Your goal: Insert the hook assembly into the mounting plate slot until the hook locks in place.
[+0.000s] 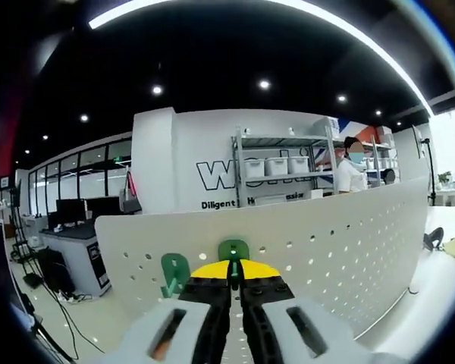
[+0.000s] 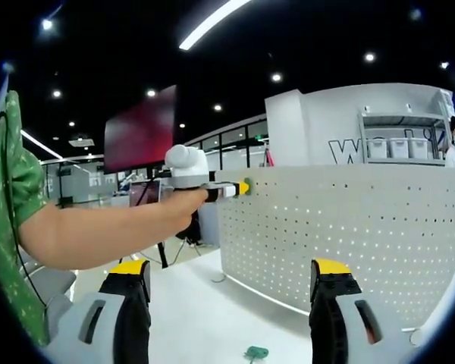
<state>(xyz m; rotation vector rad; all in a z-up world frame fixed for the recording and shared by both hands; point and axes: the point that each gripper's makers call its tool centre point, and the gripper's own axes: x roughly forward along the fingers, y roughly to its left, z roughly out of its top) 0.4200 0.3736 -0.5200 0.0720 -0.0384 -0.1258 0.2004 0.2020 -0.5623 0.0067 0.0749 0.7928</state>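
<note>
Left gripper (image 1: 234,292) jaws nearly shut, pinching a green hook (image 1: 233,251) between yellow-tipped fingers (image 1: 212,271); the hook's rounded end points forward, away from the camera, pressed at the face of the white perforated mounting plate (image 1: 341,235), long axis running along the jaws. A second green hook (image 1: 174,273) sits on the plate just left of it, upright.

In the right gripper view, right gripper (image 2: 231,292) jaws are spread wide, nothing between them. Another green hook (image 2: 255,353) lies flat on the white table (image 2: 205,303), below the plate. A person's arm (image 2: 106,227) holds the left gripper at the plate's top corner.

Room: dark ceiling with spotlights, white wall lettering, shelving (image 1: 284,171) with bins, desks with monitors (image 1: 76,208), a person (image 1: 350,171) standing behind the plate.
</note>
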